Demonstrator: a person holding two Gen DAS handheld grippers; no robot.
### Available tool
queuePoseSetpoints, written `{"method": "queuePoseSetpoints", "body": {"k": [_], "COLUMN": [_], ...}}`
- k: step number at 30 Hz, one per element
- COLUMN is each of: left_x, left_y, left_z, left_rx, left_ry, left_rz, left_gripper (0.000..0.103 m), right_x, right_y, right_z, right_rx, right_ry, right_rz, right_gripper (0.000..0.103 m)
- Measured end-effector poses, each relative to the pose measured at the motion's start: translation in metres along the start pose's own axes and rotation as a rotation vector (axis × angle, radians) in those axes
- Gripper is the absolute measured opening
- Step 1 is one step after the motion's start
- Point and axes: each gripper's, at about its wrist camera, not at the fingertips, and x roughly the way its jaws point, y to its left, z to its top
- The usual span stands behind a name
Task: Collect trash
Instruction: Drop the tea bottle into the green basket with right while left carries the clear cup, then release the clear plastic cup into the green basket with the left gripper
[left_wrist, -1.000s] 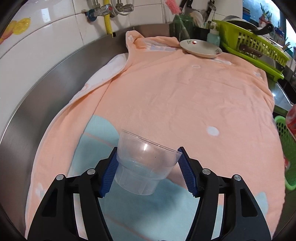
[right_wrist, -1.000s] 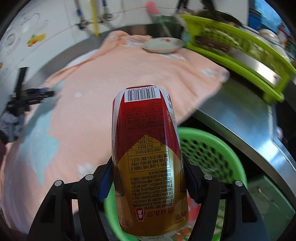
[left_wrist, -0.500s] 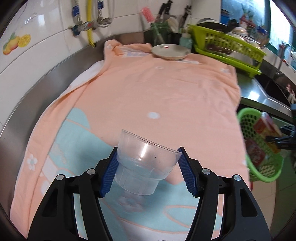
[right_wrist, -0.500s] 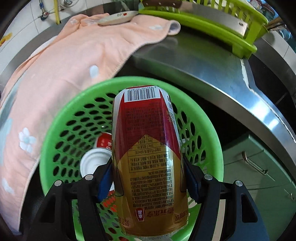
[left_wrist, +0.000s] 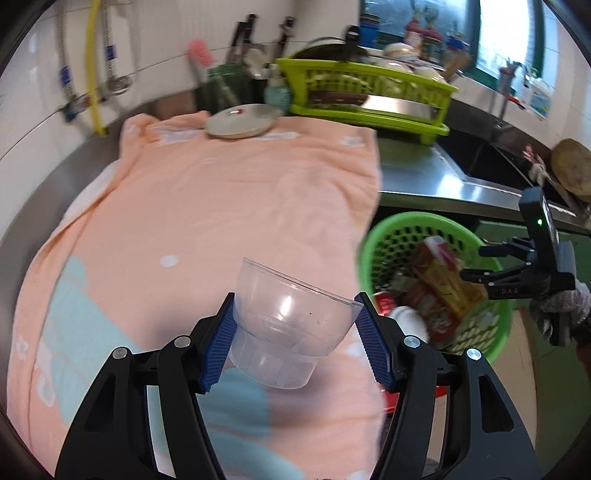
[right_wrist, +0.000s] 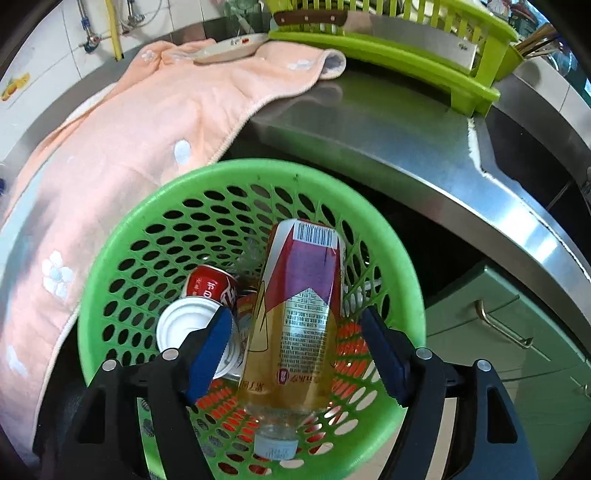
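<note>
1. Your left gripper (left_wrist: 295, 332) is clamped on a clear plastic cup (left_wrist: 288, 325); both blue pads press its sides, and it hangs above the peach towel (left_wrist: 221, 206) on the counter.
2. Your right gripper (right_wrist: 295, 347) is opening over the green basket (right_wrist: 122, 236); its pads stand clear of the red-and-gold bottle (right_wrist: 299, 306), which sits between them, cap end toward the camera, inside the basket.
3. A red can (right_wrist: 210, 286) and a white-ended can (right_wrist: 184, 325) lie in the basket just left of the bottle.
4. The basket sits below the steel counter's (right_wrist: 369, 122) edge, beside the towel's hanging border.
</note>
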Motion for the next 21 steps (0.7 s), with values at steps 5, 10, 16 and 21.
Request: {"method": "queuePoseSetpoints", "body": {"k": [5, 10, 16, 21], "left_x": [0.017, 0.041, 0.071, 0.086], "left_y": [-0.044, -0.079, -0.104, -0.117], "left_z": [0.005, 0.007, 0.002, -0.005], "left_rx": [0.059, 0.093, 0.099, 0.095], "left_ry": [0.017, 0.050, 0.114, 0.149], "left_rz": [-0.041, -0.064, -0.080, -0.100], "left_gripper": [0.062, 0.062, 0.063, 0.063], "right_x": [-0.030, -0.055, -0.073, -0.082], "right_y": [-0.005, -0.006, -0.009, -0.010], "right_z": [-0.004, -0.018, -0.034, -0.045], "right_rx": [0.006, 0.012, 0.032, 0.055], "right_ry": [-0.057, -0.095, -0.142, -0.162], "right_rz": [0.028, 0.037, 0.048, 0.048], "right_gripper": [0.071, 0.072, 0.075, 0.076]}}
